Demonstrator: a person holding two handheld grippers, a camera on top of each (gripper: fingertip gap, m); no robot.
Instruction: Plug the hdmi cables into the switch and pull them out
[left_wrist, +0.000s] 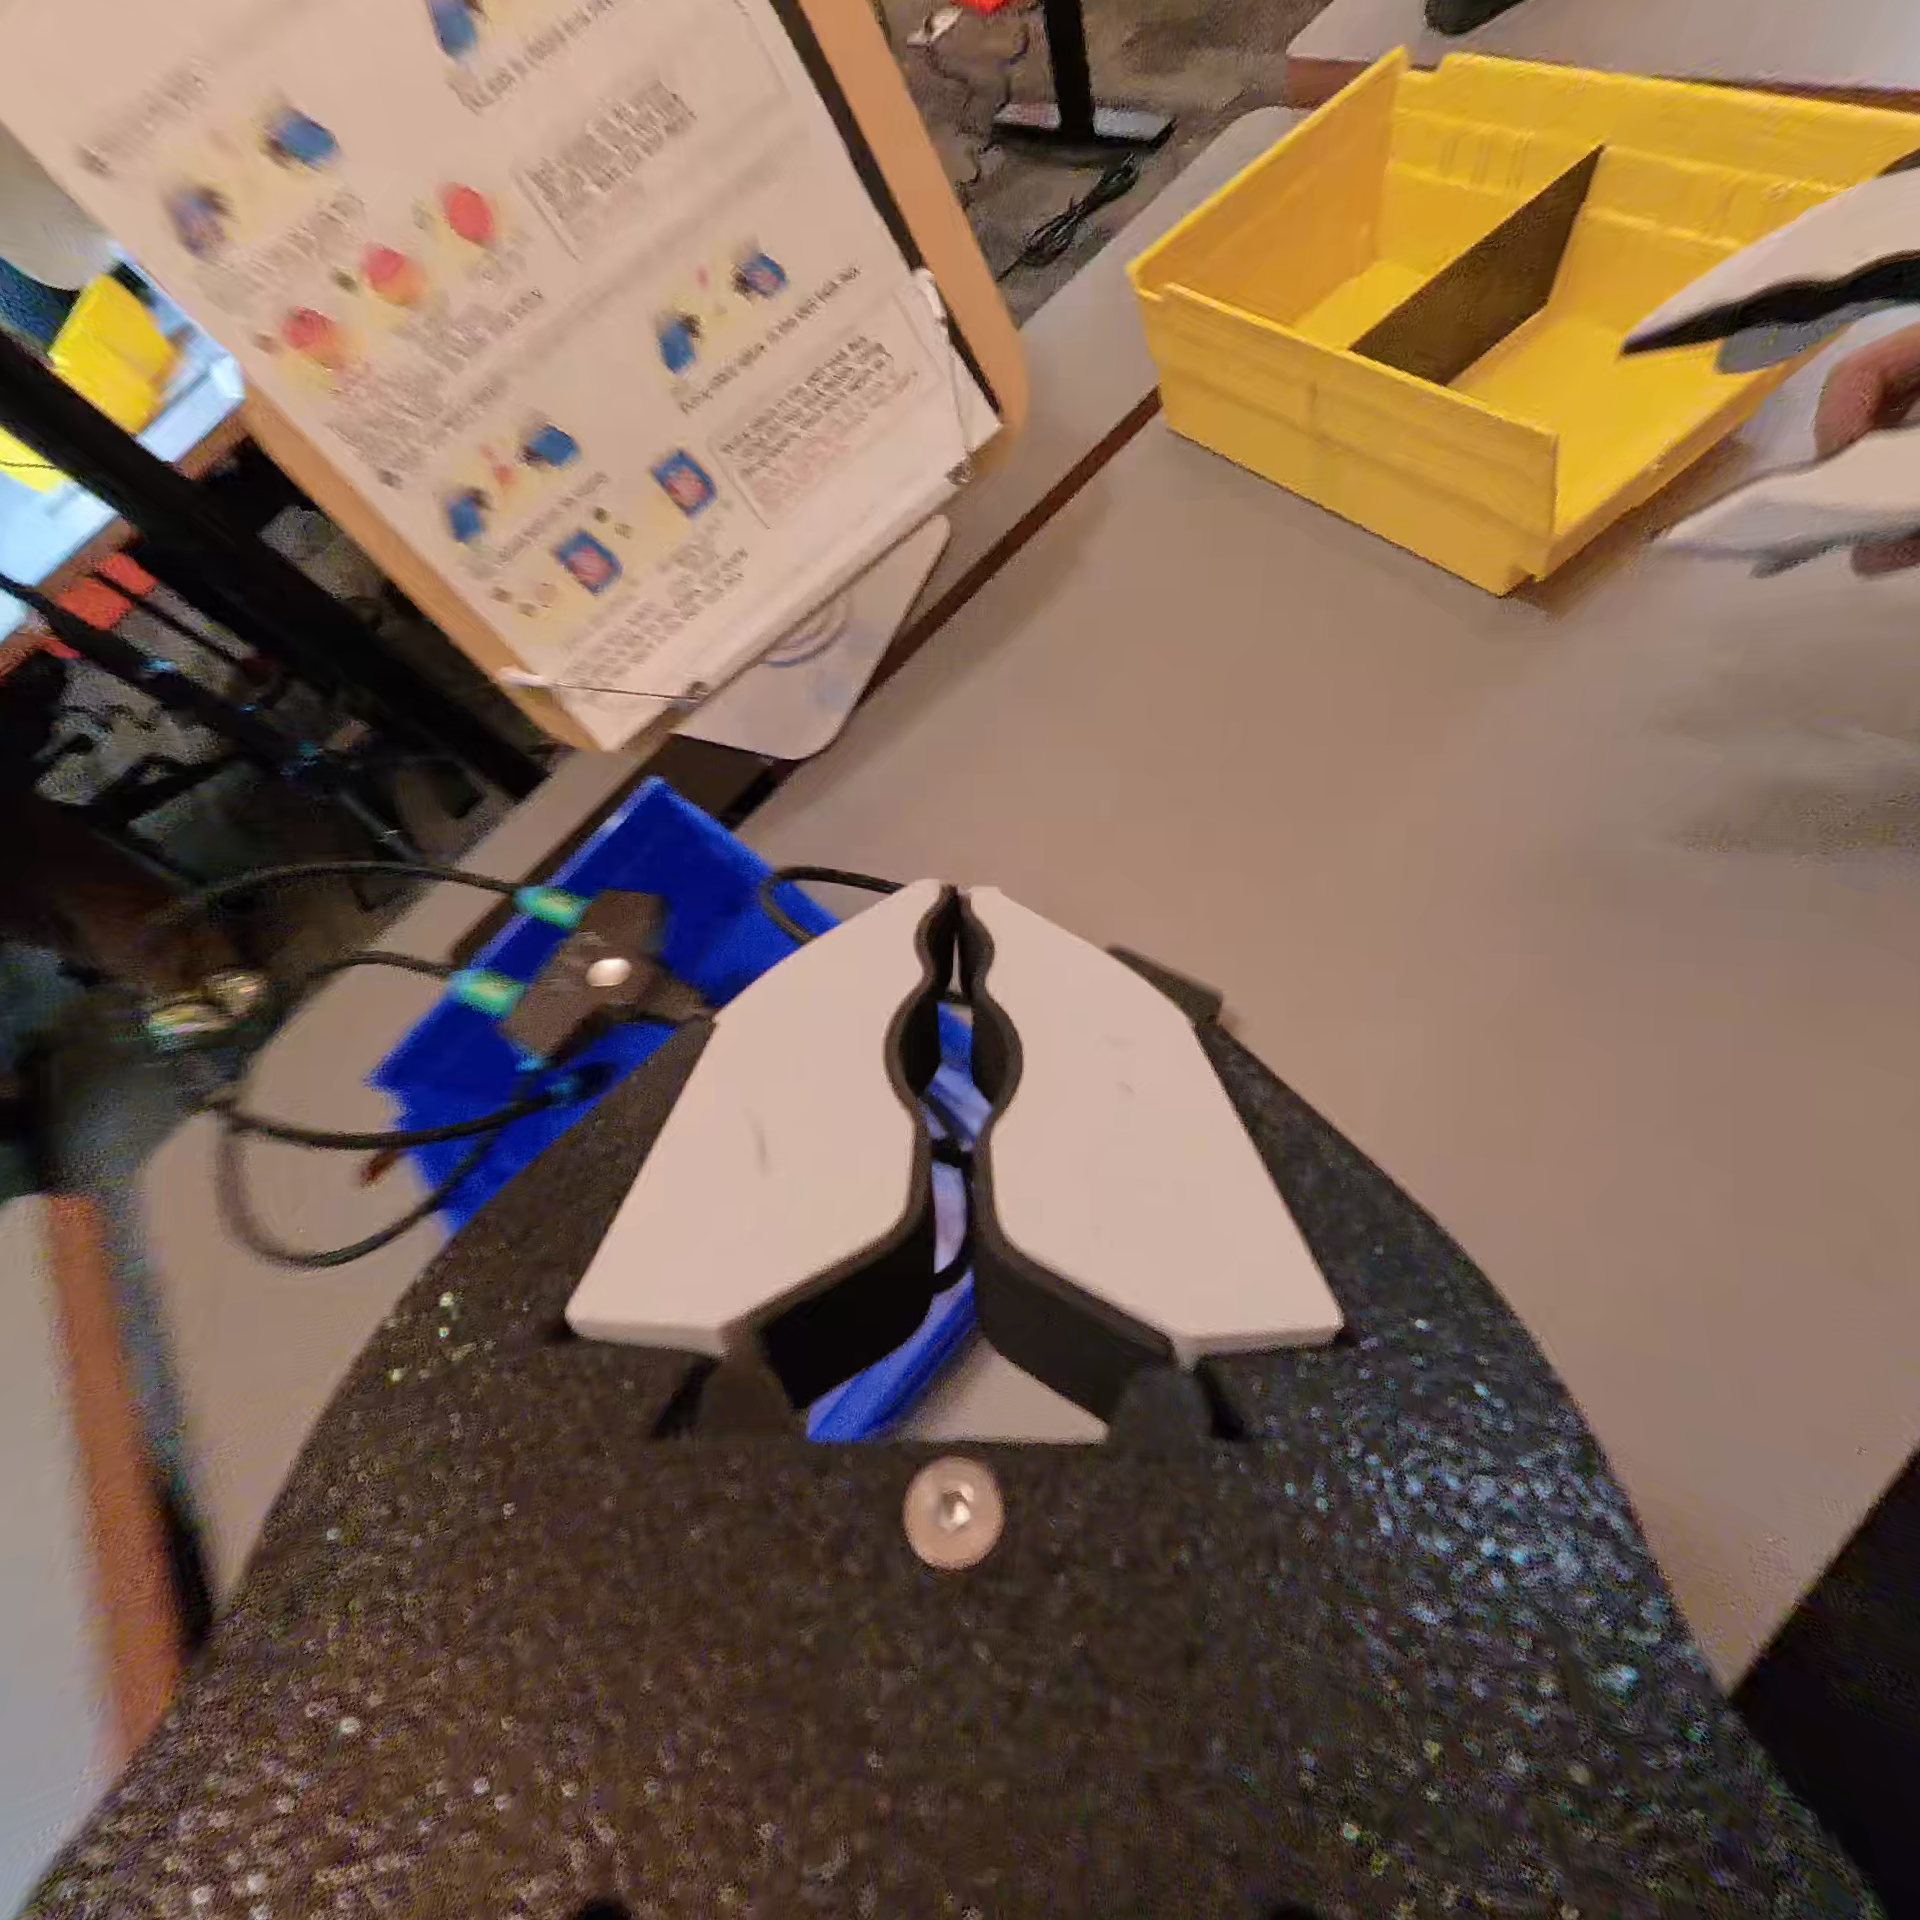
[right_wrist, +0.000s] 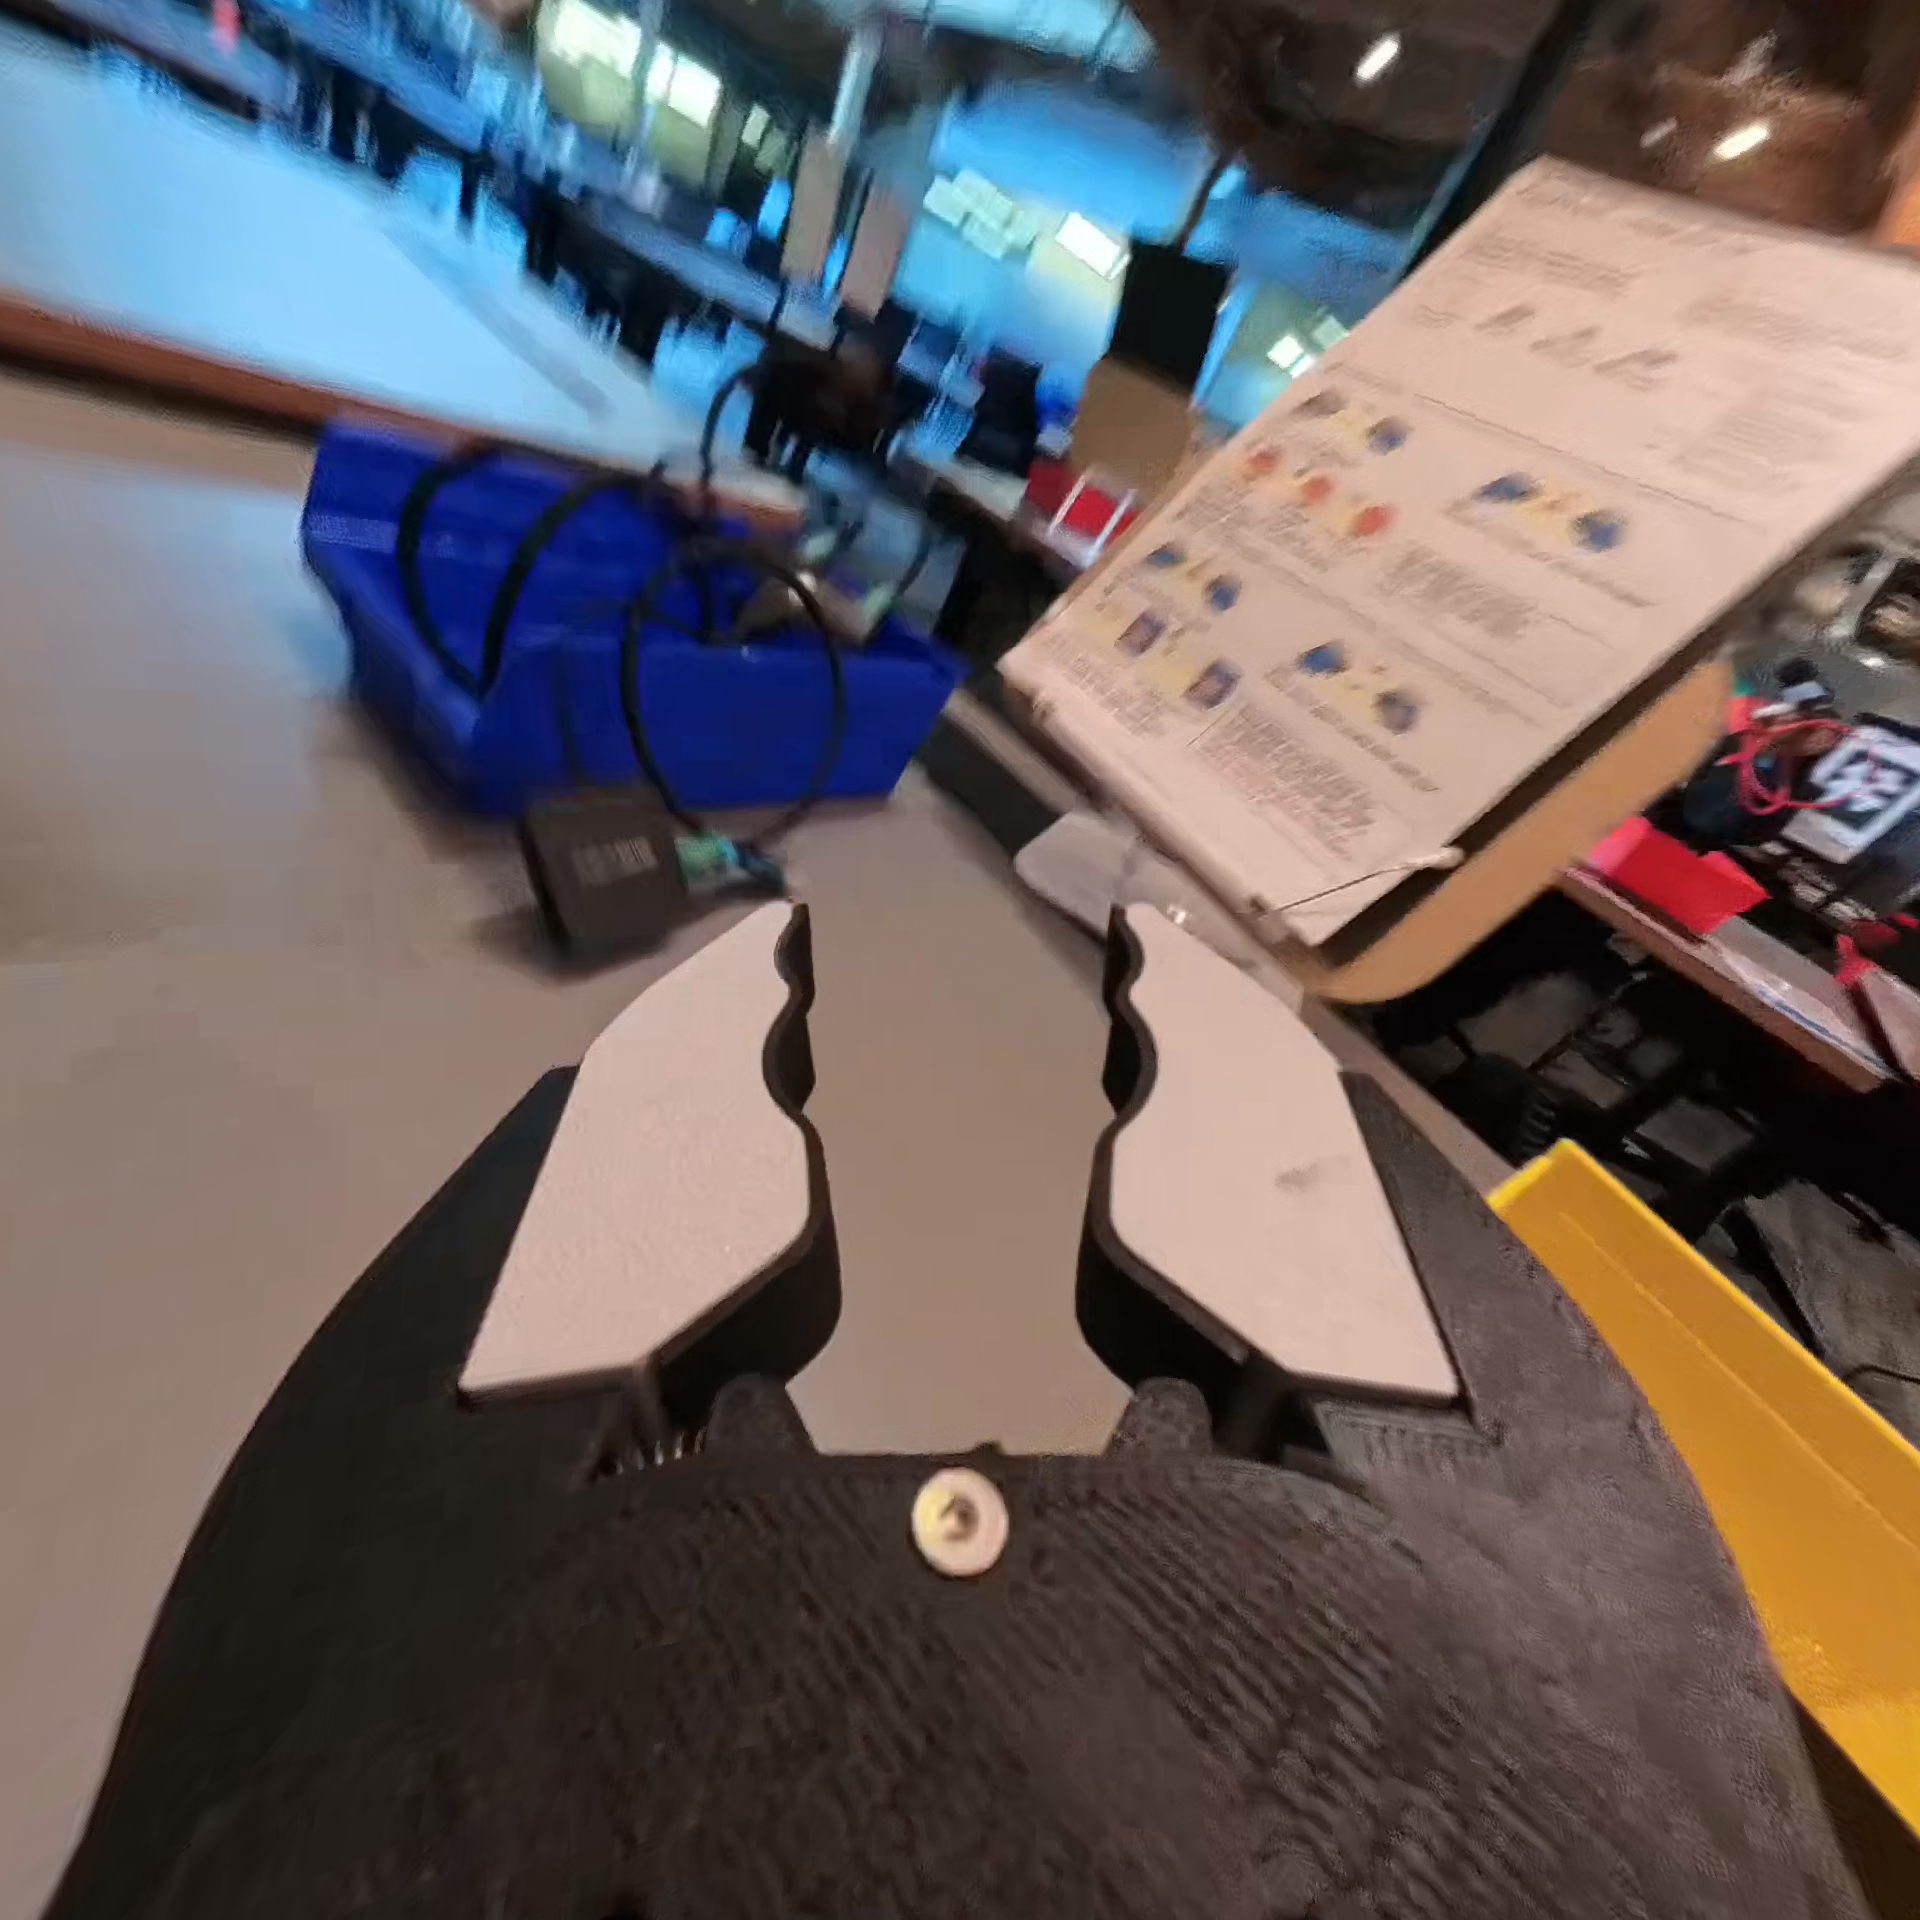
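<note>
A: Where the left gripper (left_wrist: 958, 902) fills the near part of its own view, its two grey fingers (left_wrist: 790, 1132) are pressed together at the tips. A thin dark cord seems to run between them lower down, but whether it is gripped cannot be told.

B: And the right gripper (right_wrist: 954, 920)?

A: Spread wide, with only the bare grey table (right_wrist: 156, 831) showing in the gap. It hovers low over the tabletop.

B: Where is the switch?

A: In the left wrist view the small black switch (left_wrist: 594, 977) sits over the blue bin (left_wrist: 665, 842), just beyond and left of the fingertips, with two green-tipped HDMI cables (left_wrist: 364, 883) plugged into its left side and another at its lower end. In the right wrist view a flat black box (right_wrist: 608, 868) lies on the table in front of the bin, with a green-tipped connector at its right edge and black cable loops rising behind.

B: Farther off?

A: A tilted instruction board (left_wrist: 499, 332) stands beyond the bin, and a yellow bin (left_wrist: 1455, 312) with a dark divider sits at the table's far right.
</note>
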